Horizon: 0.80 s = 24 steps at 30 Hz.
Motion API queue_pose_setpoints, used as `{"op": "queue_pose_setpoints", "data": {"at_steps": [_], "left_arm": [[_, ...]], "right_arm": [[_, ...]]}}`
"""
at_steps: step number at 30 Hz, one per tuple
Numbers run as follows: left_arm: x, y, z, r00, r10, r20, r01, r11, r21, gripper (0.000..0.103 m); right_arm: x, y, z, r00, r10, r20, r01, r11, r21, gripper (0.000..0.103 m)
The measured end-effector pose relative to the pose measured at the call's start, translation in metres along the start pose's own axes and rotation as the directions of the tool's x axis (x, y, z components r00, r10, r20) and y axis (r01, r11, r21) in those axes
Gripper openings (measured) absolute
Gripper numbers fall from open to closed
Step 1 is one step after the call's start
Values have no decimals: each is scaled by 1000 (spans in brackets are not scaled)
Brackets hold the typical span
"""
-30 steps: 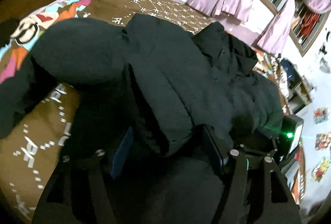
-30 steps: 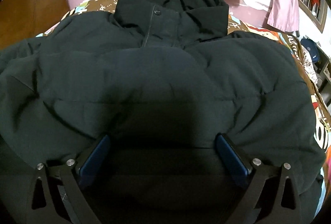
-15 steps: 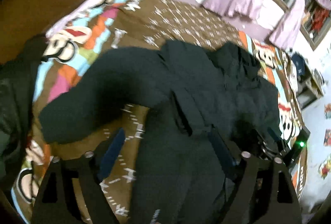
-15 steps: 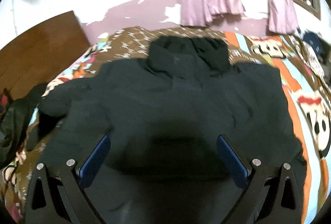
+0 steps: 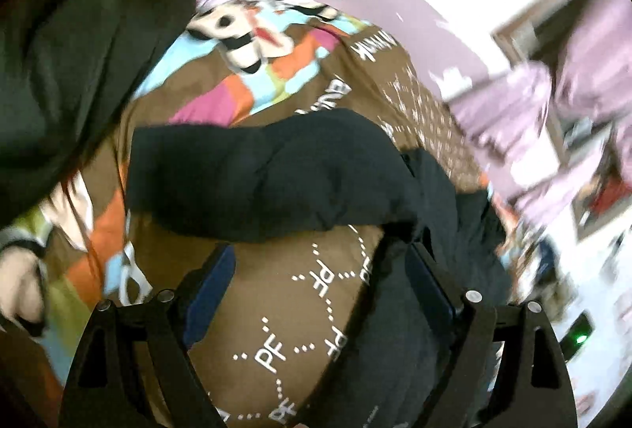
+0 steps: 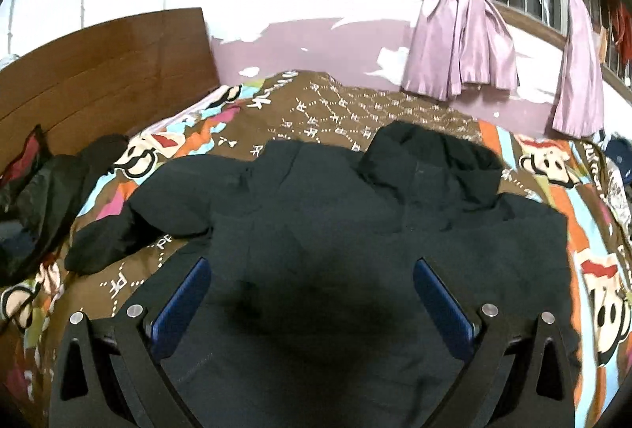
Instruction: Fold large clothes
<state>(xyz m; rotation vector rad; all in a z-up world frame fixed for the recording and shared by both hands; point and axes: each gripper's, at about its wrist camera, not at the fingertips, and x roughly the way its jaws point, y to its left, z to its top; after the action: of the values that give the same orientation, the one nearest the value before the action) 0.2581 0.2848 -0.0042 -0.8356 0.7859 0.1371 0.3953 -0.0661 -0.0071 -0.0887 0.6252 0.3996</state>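
Observation:
A large black puffer jacket [image 6: 355,230] lies spread on the patterned bedspread [image 6: 316,112], collar [image 6: 430,159] at the far side. Its left sleeve [image 6: 130,226] lies stretched out over the bed; the sleeve also shows in the left wrist view [image 5: 256,175]. My right gripper [image 6: 312,289] is open and empty, held above the jacket's body. My left gripper [image 5: 320,278] is open and empty, above the bedspread [image 5: 284,329] between the sleeve and the jacket's side. The left wrist view is blurred.
Another dark garment [image 6: 35,198] lies heaped at the bed's left by the wooden headboard [image 6: 102,72]. Purple curtains [image 6: 462,32] hang at the window on the far wall. Clutter [image 6: 616,167] sits beyond the bed's right edge.
Both grippers have lifted and pulled back from the jacket. The left gripper has let go of the jacket fold and swung left toward the sleeve.

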Motion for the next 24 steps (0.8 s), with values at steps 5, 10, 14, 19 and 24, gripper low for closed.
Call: {"op": "queue_pose_setpoints", "data": {"at_steps": [5,10,14,19,24], "left_arm": [[33,48,-6,1000,-20,23,21,998,-57,83],[65,98,-4,996,-89,-27,78,957,-278,83],[74,127,1,995,-99,4,93,922,-375,83],[84,149,10,999,-33,0,30,894,-447,82],[82,153,25,998,65,-3,-60,909,-413,50]], "right_arm": [[49,13,-3,997,-43,-65,40,998,-39,103],[88,22,-8,992,-65,-112,65,998,-9,103],[112,30,-11,985,-126,-119,122,992,-38,103],[142,28,-17,982,-106,-157,107,994,1,103],[158,25,-27,983,-59,-177,68,997,45,103]]}}
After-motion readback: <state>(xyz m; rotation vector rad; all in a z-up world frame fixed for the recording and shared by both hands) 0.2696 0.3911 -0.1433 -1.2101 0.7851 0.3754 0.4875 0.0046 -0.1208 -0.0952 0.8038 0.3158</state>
